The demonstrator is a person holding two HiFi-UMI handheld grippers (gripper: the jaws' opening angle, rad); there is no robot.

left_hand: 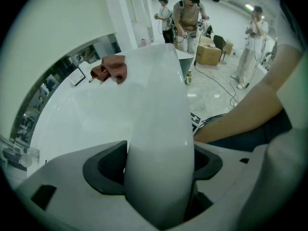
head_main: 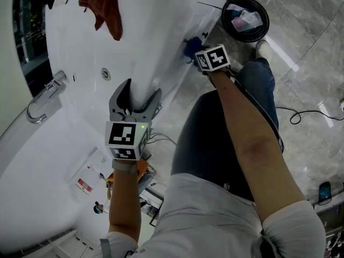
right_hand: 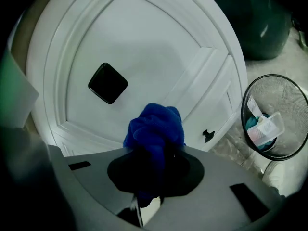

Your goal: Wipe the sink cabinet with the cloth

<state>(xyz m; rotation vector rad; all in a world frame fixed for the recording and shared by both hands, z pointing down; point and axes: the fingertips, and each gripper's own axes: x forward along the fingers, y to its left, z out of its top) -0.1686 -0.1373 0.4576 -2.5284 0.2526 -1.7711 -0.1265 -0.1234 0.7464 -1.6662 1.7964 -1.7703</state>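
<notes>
My right gripper (head_main: 194, 51) is shut on a bunched blue cloth (right_hand: 156, 131), which also shows in the head view as the cloth (head_main: 190, 46). The cloth sits at the white sink cabinet's front (head_main: 174, 71), low on a panelled door (right_hand: 144, 42); I cannot tell whether it touches. That door carries a black square knob (right_hand: 108, 83). My left gripper (head_main: 142, 94) points steeply down over the white countertop's rounded rim (left_hand: 159, 129). Its jaws stand wide on either side of the rim without pressing on it.
A red-brown rag (head_main: 105, 7) lies on the countertop beyond the basin, near a chrome faucet (head_main: 45, 98). A black mesh wastebasket (head_main: 245, 18) with rubbish stands on the marble floor right of the cabinet. A cable (head_main: 301, 114) trails there. Several people (left_hand: 187, 13) stand far off.
</notes>
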